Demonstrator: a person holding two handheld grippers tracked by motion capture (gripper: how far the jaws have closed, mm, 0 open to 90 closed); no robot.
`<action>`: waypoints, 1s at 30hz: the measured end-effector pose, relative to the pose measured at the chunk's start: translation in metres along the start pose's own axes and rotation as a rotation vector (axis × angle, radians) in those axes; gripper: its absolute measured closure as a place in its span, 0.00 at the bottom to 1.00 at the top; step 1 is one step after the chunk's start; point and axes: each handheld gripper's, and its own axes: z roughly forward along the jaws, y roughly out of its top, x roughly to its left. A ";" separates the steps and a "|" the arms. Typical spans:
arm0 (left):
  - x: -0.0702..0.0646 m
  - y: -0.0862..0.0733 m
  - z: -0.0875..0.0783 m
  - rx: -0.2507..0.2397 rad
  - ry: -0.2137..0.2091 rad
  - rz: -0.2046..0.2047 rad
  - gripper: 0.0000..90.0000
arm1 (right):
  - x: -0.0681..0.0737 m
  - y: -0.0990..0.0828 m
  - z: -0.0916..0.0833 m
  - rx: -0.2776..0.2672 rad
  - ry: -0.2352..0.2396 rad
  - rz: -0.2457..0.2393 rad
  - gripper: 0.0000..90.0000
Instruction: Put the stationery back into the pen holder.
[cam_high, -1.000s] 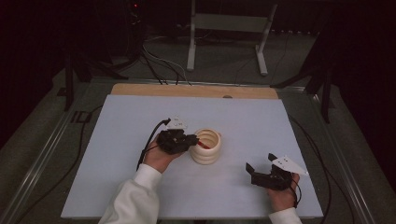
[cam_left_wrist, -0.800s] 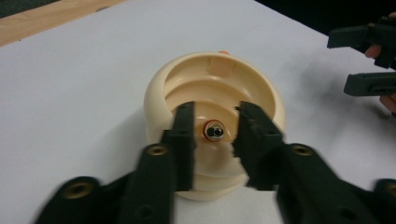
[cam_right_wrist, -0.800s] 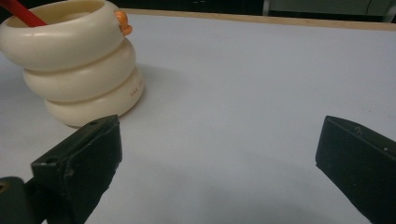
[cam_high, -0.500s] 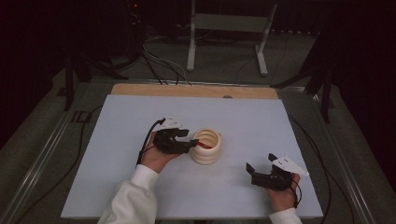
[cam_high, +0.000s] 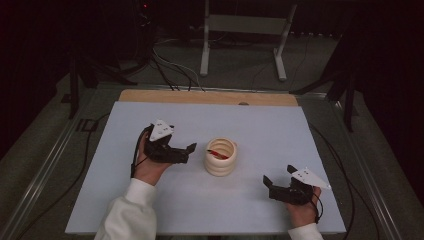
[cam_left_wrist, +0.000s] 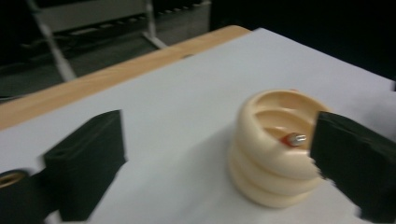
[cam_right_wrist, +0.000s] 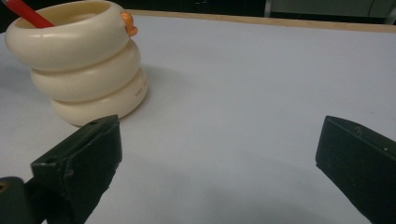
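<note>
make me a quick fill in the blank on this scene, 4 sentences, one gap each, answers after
1. The red pen lies inside the cream ____ holder.
2. The left gripper is empty, its jaws standing ____.
3. The holder stands on the ____ gripper's side of the right gripper.
4. The holder stands on a white mat whose far edge meets a strip of ____.

Missing words: ribbed; open; left; wood

White sleeves (cam_high: 131, 212), black grippers with grey three-cornered plates (cam_high: 161, 131) and cables
</note>
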 end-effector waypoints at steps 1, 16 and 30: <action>0.002 -0.002 -0.005 -0.016 0.015 -0.002 0.00 | 0.000 0.000 -0.001 -0.002 0.000 0.002 0.01; 0.040 -0.066 -0.050 -0.076 0.106 -0.069 0.00 | 0.002 0.001 -0.002 -0.020 0.019 -0.010 0.01; 0.051 -0.109 -0.070 -0.097 0.177 -0.057 0.00 | 0.003 0.001 -0.007 -0.054 0.027 -0.015 0.01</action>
